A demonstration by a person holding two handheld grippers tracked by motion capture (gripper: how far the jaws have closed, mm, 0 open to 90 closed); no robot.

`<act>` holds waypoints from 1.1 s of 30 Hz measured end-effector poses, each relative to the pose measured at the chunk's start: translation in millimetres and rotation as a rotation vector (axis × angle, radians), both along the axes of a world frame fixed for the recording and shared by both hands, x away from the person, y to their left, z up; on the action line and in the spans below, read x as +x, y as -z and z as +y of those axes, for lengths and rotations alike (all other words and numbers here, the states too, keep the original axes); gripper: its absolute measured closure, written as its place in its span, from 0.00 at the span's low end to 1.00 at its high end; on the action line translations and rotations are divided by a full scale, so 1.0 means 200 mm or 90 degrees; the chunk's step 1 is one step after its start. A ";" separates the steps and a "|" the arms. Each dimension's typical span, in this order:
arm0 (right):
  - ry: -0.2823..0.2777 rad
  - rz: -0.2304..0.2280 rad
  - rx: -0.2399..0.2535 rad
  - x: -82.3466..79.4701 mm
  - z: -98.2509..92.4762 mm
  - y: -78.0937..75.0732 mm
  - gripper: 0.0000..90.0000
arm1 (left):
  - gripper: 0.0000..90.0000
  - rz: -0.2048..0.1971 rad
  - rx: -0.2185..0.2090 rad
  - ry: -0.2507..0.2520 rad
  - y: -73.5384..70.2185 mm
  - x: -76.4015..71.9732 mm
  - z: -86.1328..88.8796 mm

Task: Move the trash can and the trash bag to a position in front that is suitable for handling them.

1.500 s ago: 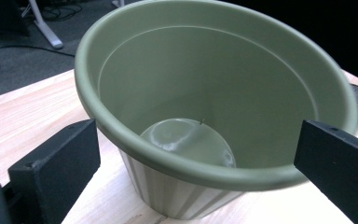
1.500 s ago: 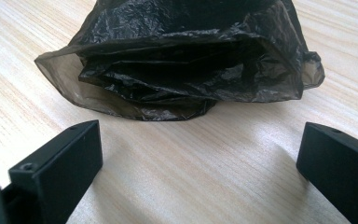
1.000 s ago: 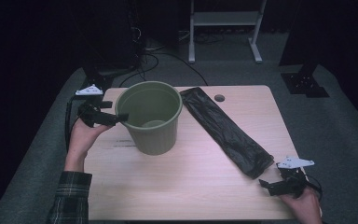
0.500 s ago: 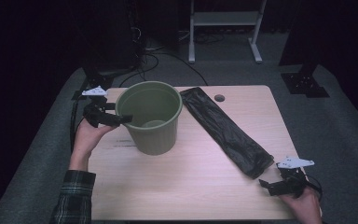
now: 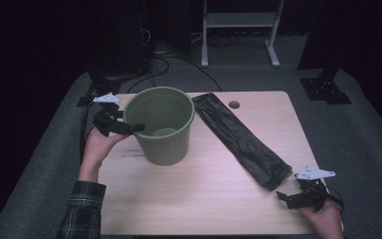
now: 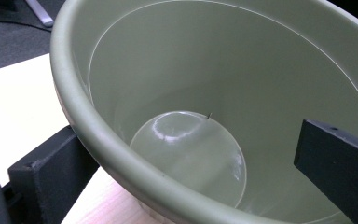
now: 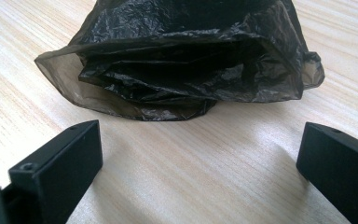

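A round olive-green plastic bucket (image 5: 161,124) stands upright on the left half of the pale wooden table (image 5: 204,194), blocking any straight pass across that side. The left gripper (image 5: 124,127) straddles its rim, one jaw inside the wall and one outside, jaws spread wide. The bucket's inside (image 6: 186,154) is bare down to the bottom. A long folded black plastic bag (image 5: 238,139) lies flat and diagonal from the far middle to the near right, a low barrier between the bucket and the right edge. The right gripper (image 5: 291,198), jaws apart, sits just short of the bag's near end (image 7: 177,70), with bare wood between. The near middle of the table is free.
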State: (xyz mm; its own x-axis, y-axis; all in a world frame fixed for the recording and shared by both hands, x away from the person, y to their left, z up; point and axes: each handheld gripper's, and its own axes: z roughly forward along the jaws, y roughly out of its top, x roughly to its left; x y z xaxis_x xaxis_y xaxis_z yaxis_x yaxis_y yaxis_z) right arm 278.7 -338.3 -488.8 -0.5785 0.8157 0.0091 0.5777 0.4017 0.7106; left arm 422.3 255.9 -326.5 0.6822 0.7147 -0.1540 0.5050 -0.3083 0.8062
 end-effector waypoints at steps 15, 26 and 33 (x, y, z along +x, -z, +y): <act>0.000 0.001 0.000 0.00 0.00 0.00 0.00 | 0.00 0.000 0.000 0.032 0.00 -0.04 -0.08; 0.000 0.000 0.000 0.00 0.00 0.00 0.00 | 0.00 -0.006 -0.006 0.057 0.01 -0.07 -0.16; 0.000 -0.001 0.000 0.00 0.00 0.00 0.00 | 0.00 -0.005 -0.005 0.070 0.01 -0.09 -0.20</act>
State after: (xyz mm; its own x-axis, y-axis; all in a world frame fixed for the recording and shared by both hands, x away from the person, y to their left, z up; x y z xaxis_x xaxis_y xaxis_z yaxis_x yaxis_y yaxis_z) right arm 278.7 -338.3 -488.9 -0.5785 0.8157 0.0086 0.5771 0.4018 0.7110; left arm 403.4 216.1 -328.3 0.7581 0.6339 -0.1531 0.4618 -0.3561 0.8124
